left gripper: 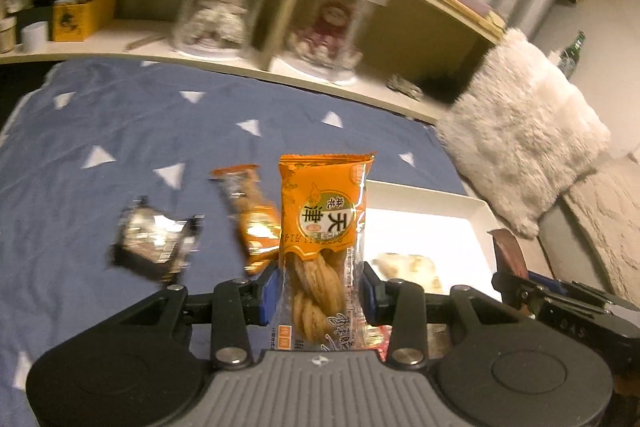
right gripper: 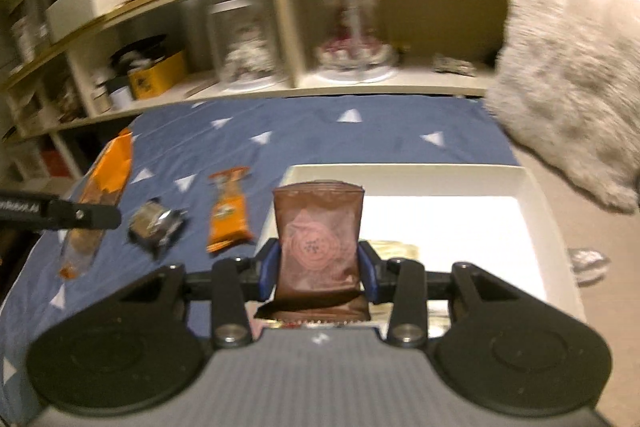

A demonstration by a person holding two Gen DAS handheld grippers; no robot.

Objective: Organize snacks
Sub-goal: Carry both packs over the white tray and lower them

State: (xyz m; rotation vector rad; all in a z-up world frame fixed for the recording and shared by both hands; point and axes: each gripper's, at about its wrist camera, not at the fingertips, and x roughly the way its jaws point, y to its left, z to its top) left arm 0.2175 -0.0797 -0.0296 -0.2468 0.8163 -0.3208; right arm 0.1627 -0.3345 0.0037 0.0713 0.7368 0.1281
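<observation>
The orange twist-snack packet stands upright between the blue pads of the left tool, which pinches it at its clear lower half (the fried twist shows through). The right tool grips a brown packet the same way, closed onto its sides. Just ahead and right of both tools lies a white tray on the blue bedspread. Left of them lie a second orange packet and a dark foil packet.
</observation>
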